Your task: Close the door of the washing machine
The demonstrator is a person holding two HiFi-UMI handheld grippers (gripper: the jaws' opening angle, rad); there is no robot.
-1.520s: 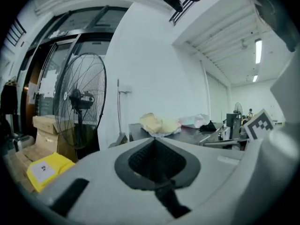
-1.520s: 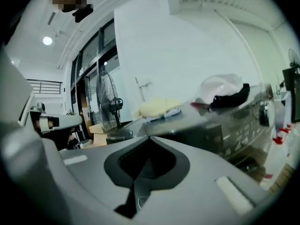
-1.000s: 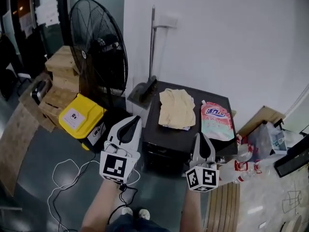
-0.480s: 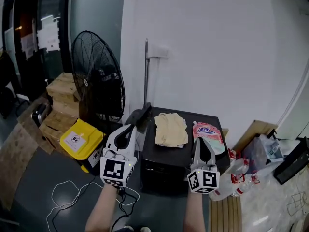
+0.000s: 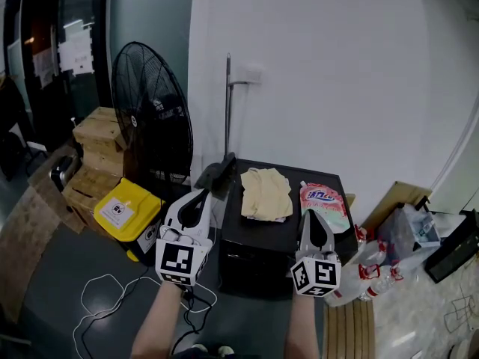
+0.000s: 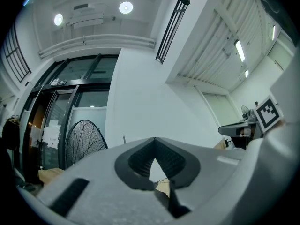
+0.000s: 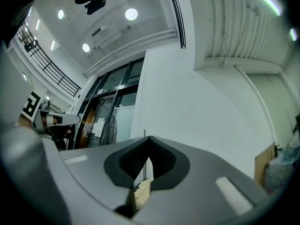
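While you hold both tools raised and clear of everything, nothing here settles which step you are in. Past the standing fan [image 5: 150, 114] and the yellow box [image 5: 126, 209], your left tongs [image 5: 202, 194] are pressed together on nothing, near the dustpan [image 5: 217, 175] leaning by the wall. The washing machine [image 5: 258, 259] is the black box low against the wall, just ahead of both tools, with a folded cloth [image 5: 264, 193] and a detergent pouch [image 5: 325, 206] lying on its top. Its front falls away in shadow, so I cannot tell whether the door is ajar or shut. Your right tongs [image 5: 313, 215] are likewise closed and empty. This fits either an approach to an open door or a retreat from a closed one; a clear look at that front face must decide.
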